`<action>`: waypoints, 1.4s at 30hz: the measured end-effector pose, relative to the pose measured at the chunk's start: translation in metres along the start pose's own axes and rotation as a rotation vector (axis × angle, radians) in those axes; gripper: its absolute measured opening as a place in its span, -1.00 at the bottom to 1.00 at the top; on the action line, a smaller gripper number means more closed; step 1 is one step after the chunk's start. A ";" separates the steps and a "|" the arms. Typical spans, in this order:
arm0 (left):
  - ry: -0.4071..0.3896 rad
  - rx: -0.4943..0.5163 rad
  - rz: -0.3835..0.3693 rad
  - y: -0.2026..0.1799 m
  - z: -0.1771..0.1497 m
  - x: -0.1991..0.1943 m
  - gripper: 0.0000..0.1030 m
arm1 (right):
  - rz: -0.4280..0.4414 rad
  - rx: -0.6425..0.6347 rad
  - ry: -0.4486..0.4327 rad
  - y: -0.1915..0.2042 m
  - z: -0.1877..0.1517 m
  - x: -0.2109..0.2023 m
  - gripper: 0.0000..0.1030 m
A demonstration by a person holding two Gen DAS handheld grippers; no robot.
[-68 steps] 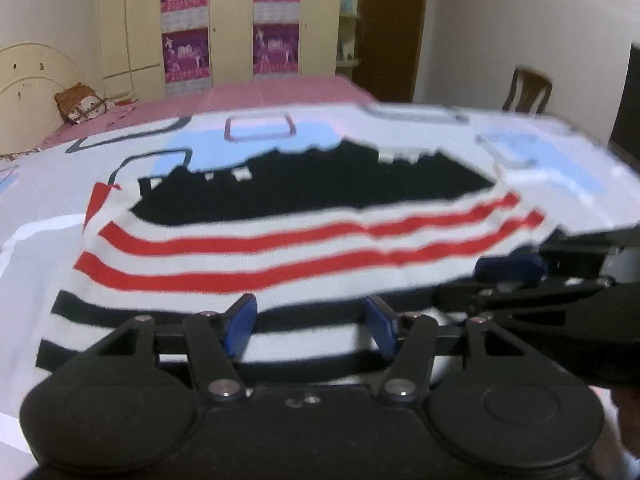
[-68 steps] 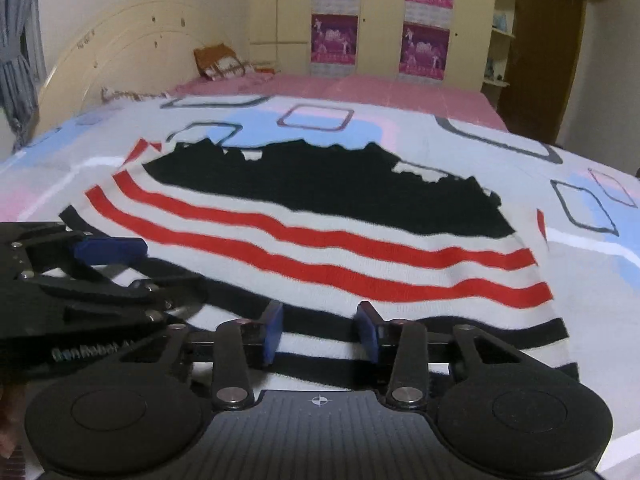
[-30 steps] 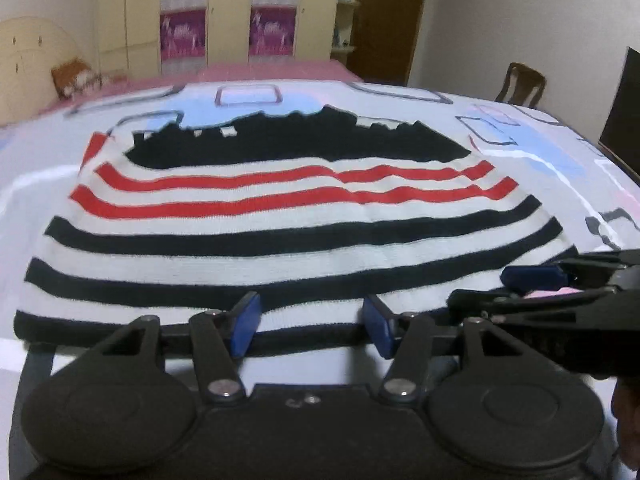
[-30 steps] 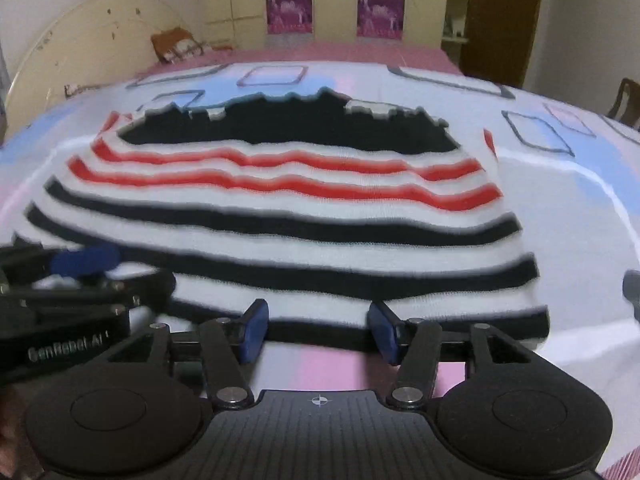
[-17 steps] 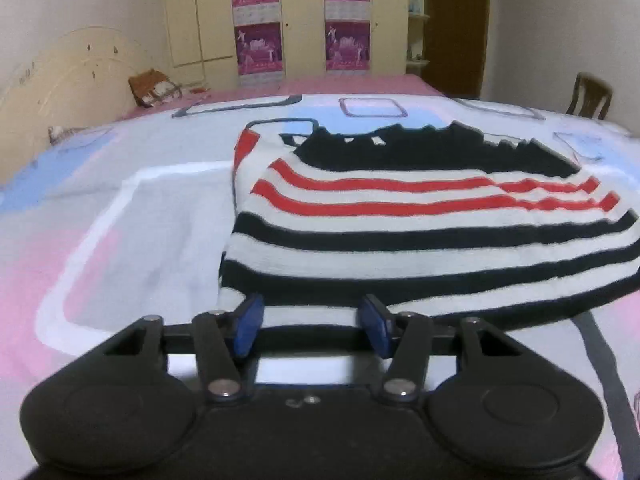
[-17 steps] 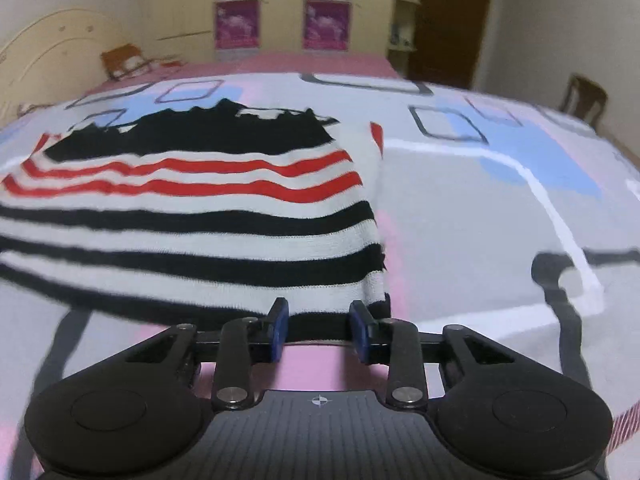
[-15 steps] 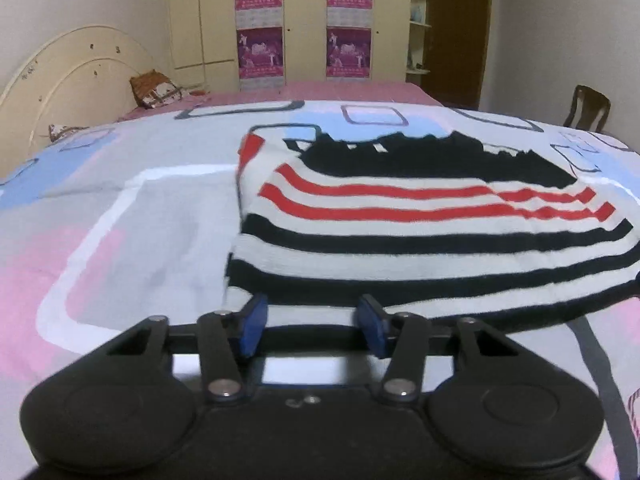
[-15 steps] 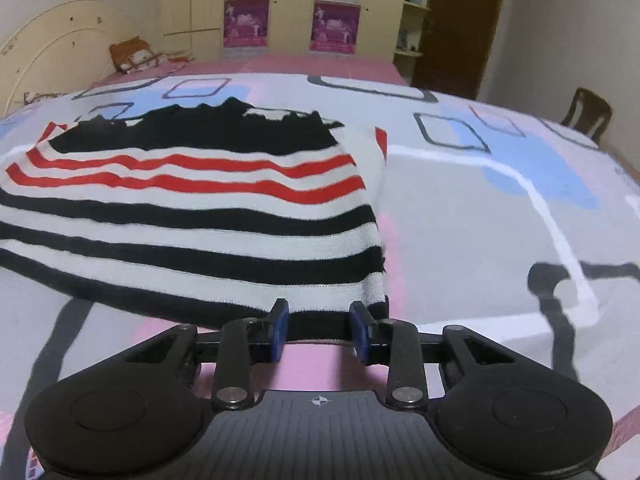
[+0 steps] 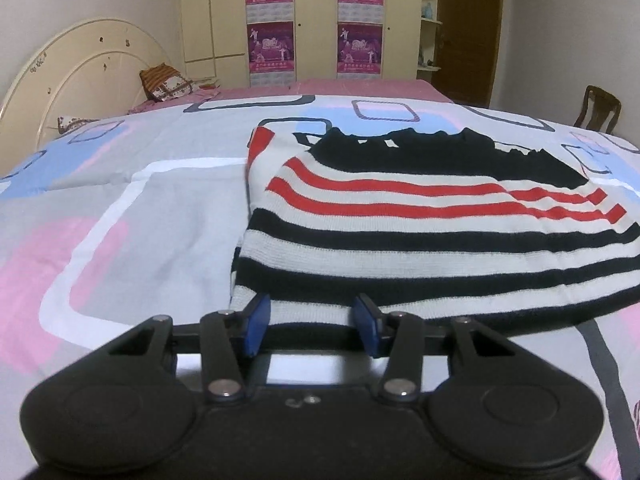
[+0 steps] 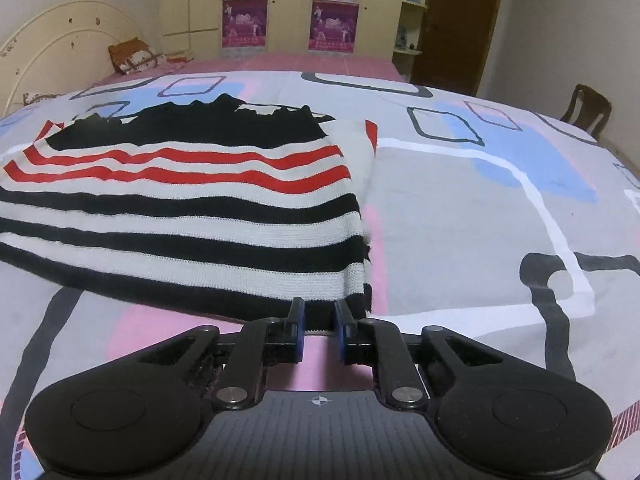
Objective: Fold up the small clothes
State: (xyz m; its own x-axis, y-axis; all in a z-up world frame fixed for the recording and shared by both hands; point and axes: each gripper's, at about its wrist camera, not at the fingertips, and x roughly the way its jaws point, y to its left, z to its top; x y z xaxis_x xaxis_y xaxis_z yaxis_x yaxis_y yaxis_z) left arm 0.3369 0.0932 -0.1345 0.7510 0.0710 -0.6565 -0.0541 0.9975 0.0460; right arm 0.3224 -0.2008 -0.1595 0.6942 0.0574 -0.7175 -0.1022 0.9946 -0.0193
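A folded sweater point(image 9: 400, 240) with black, white and red stripes lies flat on the patterned bedsheet point(image 9: 140, 220). My left gripper point(image 9: 313, 322) is at its near left corner. The black hem lies between the blue pads, which stand well apart and do not squeeze it. In the right wrist view the sweater point(image 10: 200, 220) fills the left half. My right gripper point(image 10: 320, 330) is at the near right corner, its jaws closing, with the hem in the narrow gap between the pads. Neither gripper shows in the other's view.
The bed point(image 10: 460, 220) stretches wide on both sides of the sweater. A cream headboard point(image 9: 72, 96) and a small cushion point(image 9: 166, 82) are at the far left. Wardrobes with posters point(image 9: 312, 20) stand behind. A wooden chair point(image 9: 600, 110) stands at the far right.
Both grippers moved apart from the middle of the hem to its two near corners and left each other's view. The right jaws have narrowed a lot around the hem.
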 end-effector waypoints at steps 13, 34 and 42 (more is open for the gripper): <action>-0.095 0.020 0.135 -0.005 -0.002 -0.038 0.65 | -0.011 -0.039 -0.093 0.001 0.013 -0.022 -0.34; -0.094 -0.931 -0.228 0.068 -0.012 0.051 -0.45 | 0.371 0.140 -0.011 0.072 0.097 0.046 -1.00; -0.122 -0.897 -0.249 0.069 -0.015 0.053 -0.66 | 0.401 0.123 -0.025 0.098 0.105 0.063 -1.00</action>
State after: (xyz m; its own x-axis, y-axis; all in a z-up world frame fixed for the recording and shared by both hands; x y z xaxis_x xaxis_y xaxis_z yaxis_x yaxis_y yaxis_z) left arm 0.3627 0.1658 -0.1775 0.8705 -0.0940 -0.4832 -0.3312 0.6142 -0.7163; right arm 0.4313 -0.0906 -0.1334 0.6343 0.4428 -0.6337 -0.2830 0.8958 0.3427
